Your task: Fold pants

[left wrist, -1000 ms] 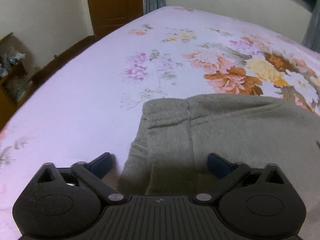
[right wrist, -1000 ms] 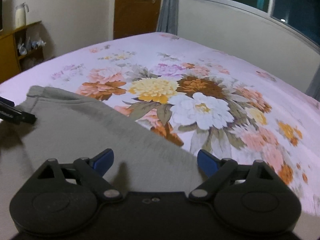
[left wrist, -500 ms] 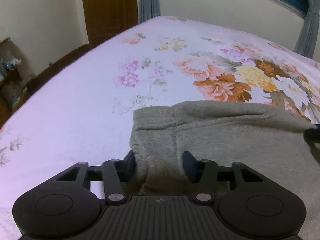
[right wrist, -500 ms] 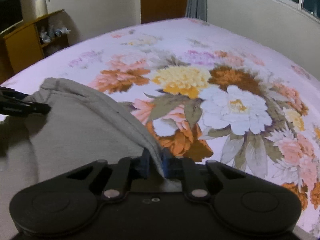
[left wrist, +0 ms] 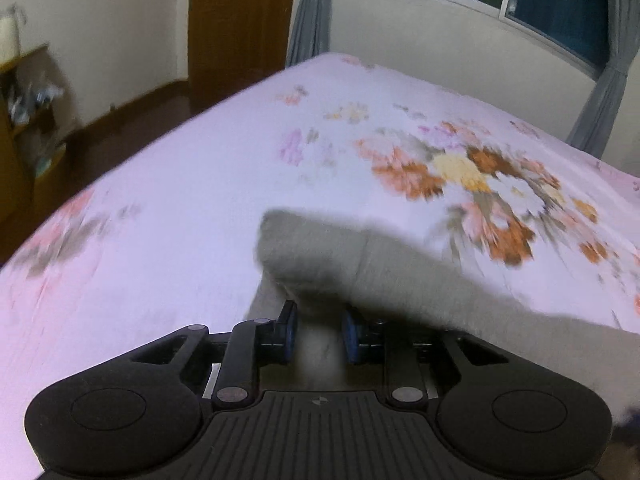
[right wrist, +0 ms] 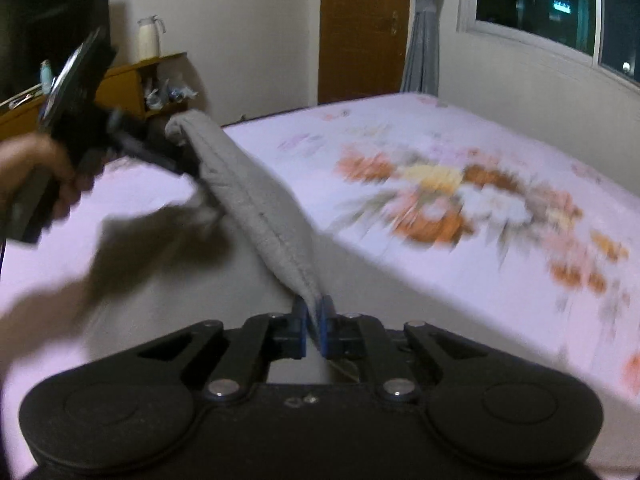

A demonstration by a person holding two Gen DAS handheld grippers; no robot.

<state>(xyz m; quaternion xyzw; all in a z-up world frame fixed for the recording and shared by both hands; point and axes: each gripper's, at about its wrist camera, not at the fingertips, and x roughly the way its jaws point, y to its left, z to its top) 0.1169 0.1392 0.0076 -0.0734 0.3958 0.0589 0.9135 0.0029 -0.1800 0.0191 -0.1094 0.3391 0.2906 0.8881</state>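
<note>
Pink floral bedsheet [left wrist: 168, 216] fills both views, blurred. Above the bedsheet, the grey pants [right wrist: 256, 208] hang stretched between both tongs. The left gripper [left wrist: 318, 334] has its blue pads narrowed onto a bunched fold of the pants. The right gripper [right wrist: 314, 330] is pinched nearly closed on the pants' edge. Beyond the bedsheet, a wooden shelf [right wrist: 160, 80] holds a white jug [right wrist: 149, 38].

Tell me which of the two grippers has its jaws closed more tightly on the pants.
The right gripper: its jaws pinch a thin edge of the grey pants with almost no gap. The left gripper holds a thicker bunch, so its jaws stand wider apart.
</note>
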